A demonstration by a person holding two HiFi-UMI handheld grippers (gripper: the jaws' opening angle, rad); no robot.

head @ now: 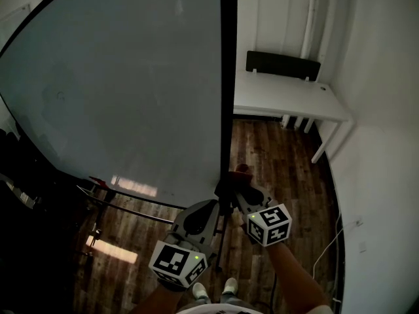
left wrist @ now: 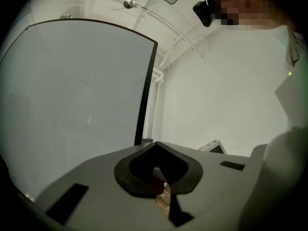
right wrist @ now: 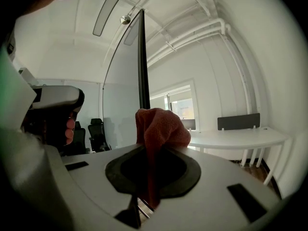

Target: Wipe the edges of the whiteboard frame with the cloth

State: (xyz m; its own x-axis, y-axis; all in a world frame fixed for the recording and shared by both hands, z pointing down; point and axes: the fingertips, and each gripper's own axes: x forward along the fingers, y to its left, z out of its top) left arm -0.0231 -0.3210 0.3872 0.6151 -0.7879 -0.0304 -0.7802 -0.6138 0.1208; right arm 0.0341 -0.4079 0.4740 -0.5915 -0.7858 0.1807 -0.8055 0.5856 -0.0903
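Note:
The whiteboard [head: 124, 77] fills the left of the head view, and its black frame edge [head: 228, 77] runs down the middle. My right gripper [head: 239, 179] is shut on a red cloth [head: 242, 170] just right of the frame's lower end. In the right gripper view the cloth [right wrist: 158, 126] bulges up out of the gripper [right wrist: 148, 150], with the frame edge [right wrist: 142, 57] rising straight behind it. My left gripper [head: 218, 199] sits beside it, low by the frame. Its jaws [left wrist: 154, 144] are shut with nothing between them and point up along the board's right edge [left wrist: 144, 95].
A white table [head: 288, 97] with a dark panel [head: 283, 64] stands against the wall to the right of the board. The board's stand bars [head: 131, 208] cross the wood floor below it. Dark office chairs [head: 19, 169] crowd the left. A cable [head: 327, 247] trails by the right wall.

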